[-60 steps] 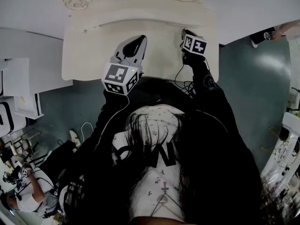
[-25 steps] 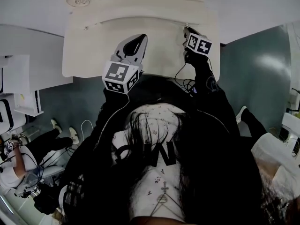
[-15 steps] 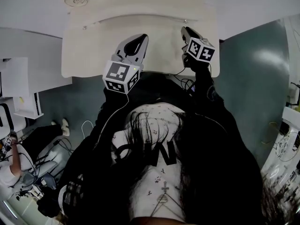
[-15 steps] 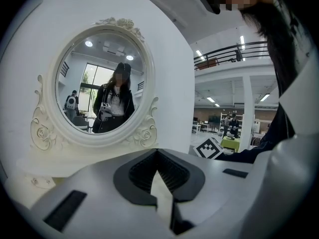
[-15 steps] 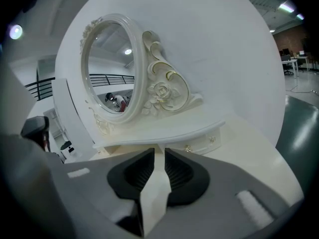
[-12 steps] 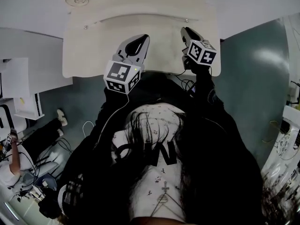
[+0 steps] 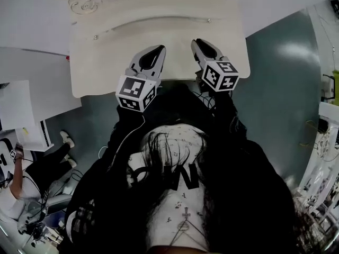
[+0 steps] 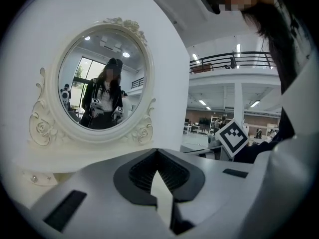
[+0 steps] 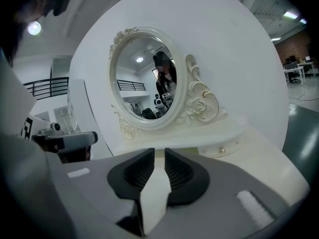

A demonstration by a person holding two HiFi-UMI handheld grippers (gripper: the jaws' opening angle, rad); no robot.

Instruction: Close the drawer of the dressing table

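Mirror point(image 8: 85, 78) reflects person point(image 8: 102, 108), gripper views only

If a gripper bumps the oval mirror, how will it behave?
The mirror is probably stiff and fragile: its glass reflects clearly. Its carved frame joins a wide shelf, so it likely would not tip or slide easily.

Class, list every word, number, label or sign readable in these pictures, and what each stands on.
No text reads clearly.
On the person's black top, white print: large letters, creased and partly hidden, unreadable.
The black-and-white square markers on the left gripper and right gripper: patterns only, no letters.
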